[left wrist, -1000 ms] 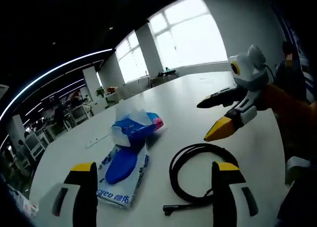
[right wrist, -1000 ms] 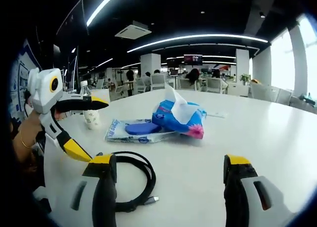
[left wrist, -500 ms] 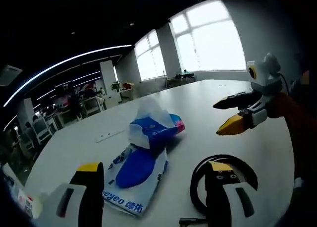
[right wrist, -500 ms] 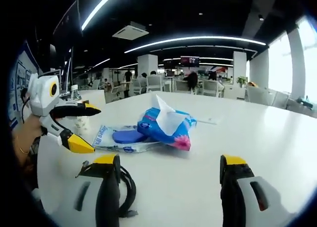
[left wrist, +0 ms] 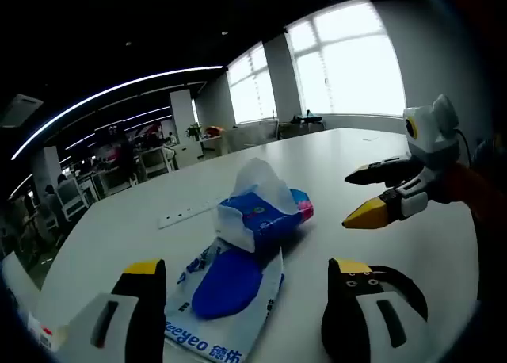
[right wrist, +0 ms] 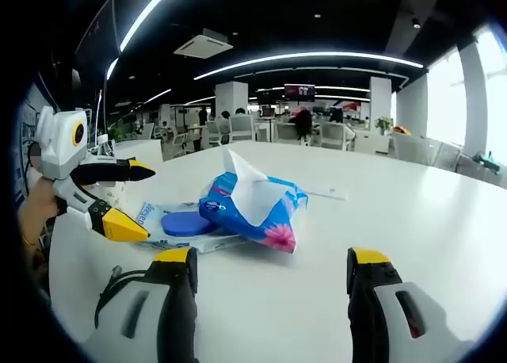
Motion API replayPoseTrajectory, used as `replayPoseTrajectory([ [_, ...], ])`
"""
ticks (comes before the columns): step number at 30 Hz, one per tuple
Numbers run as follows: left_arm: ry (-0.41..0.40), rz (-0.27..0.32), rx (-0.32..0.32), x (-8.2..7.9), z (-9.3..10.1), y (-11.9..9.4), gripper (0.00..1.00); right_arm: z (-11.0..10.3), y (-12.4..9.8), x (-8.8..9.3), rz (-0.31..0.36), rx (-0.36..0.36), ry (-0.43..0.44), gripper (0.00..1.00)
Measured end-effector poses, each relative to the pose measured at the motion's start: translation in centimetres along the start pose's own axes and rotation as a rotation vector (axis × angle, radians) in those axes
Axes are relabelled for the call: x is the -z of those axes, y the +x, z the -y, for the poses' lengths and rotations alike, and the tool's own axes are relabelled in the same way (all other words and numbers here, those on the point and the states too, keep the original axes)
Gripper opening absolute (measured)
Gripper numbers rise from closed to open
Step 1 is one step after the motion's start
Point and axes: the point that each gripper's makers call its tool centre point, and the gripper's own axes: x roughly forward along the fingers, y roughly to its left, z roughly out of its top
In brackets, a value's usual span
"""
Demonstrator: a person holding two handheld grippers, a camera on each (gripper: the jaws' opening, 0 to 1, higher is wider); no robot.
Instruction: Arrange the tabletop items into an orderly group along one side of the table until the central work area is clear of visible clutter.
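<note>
Left gripper view, left to right: left gripper point(left wrist: 242, 311) with jaws released, empty, hovering low over the white table point(left wrist: 119, 228); between the jaws a flat blue-and-white wipes pack point(left wrist: 226, 296) lying on the table, with a blue tissue pack point(left wrist: 261, 212) resting on its far end, a white tissue sticking up; a white strip-like item point(left wrist: 184, 215), too small to tell what, lies further back; a black coiled cable point(left wrist: 400, 288) sits just behind the right jaw; the right gripper point(left wrist: 372, 192) hangs over the table on the right, jaws spread, nothing held. Right gripper view: the left gripper point(right wrist: 131, 196) enters from the left, the wipes pack point(right wrist: 178, 224) just past its tips, the tissue pack point(right wrist: 253, 212) centre, partly over the wipes pack, and the cable point(right wrist: 111, 288) peeks out beside the right gripper's point(right wrist: 273, 296) own left jaw, jaws released. Step judged: approach and pick selection, nothing grasped yet, items all mid-table. Next move likely calls for lowering one gripper onto the tissue pack or wipes pack, closing on an edge and carrying it toward one table side; the cable needs a grip across the coil so it won't unravel.
</note>
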Motion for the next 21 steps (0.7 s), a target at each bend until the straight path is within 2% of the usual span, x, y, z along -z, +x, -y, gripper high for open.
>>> replayPoseTrajectory([
  [7,0.012,-0.008,-0.001,-0.7,0.0,0.6,0.82,1.2,0.8,-0.2,-0.008,0.006,0.021,0.68],
  [15,-0.018,-0.017,-0.003,-1.1,-0.2,1.9,0.79,2.0,1.7,-0.1,0.007,0.014,0.069,0.64],
  [17,-0.011,-0.02,-0.001,-1.1,-0.2,1.9,0.79,1.9,1.8,-0.1,0.011,0.01,0.066,0.64],
  [21,0.051,-0.015,0.017,-1.1,0.2,2.5,0.79,2.0,2.0,-0.4,0.014,0.011,0.059,0.64],
])
